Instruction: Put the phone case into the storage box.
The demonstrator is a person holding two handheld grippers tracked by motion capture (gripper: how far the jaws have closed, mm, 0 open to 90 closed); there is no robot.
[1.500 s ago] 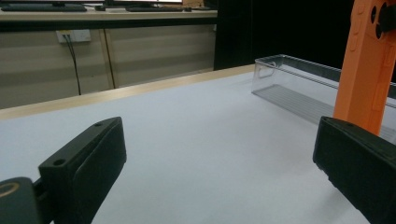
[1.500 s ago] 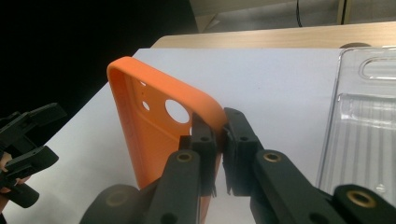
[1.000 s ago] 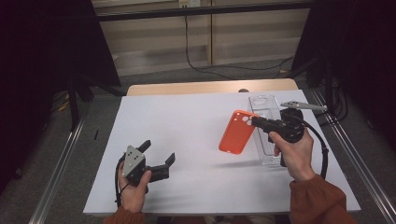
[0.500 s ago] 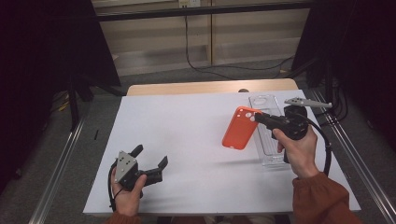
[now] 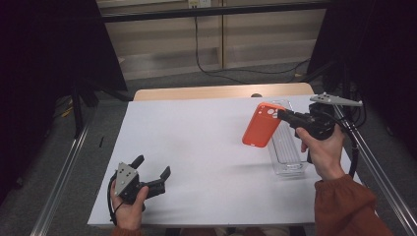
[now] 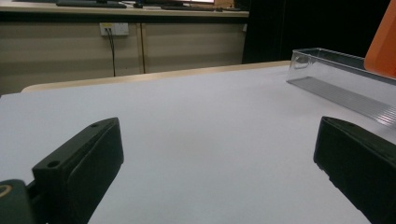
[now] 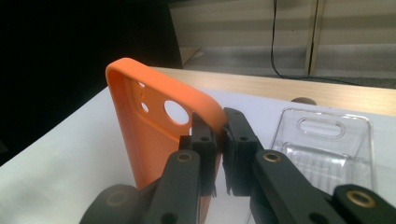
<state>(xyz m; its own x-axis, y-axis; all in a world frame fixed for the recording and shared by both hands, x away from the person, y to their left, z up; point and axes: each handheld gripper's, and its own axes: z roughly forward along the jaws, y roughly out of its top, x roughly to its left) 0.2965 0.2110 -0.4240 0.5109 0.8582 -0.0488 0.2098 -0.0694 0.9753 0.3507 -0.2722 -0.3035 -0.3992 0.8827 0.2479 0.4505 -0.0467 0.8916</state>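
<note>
While the high view shows the right hand-held gripper (image 5: 281,114) lifting the orange phone case (image 5: 260,126) above the white surface (image 5: 206,147), its own view reveals jaws pinching the case's smooth rim beside round cutouts; the left hand-held gripper (image 5: 152,173) rests spread, and a clear ribbed plastic tray (image 5: 286,152) lies below

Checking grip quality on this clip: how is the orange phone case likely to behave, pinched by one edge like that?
The orange phone case is a thin hollow shell, so probably light. The right gripper pinches only its rim by the camera cutout, so it may flex or pivot. It hangs clear of the clear plastic tray, apparently keeping its shape.
</note>
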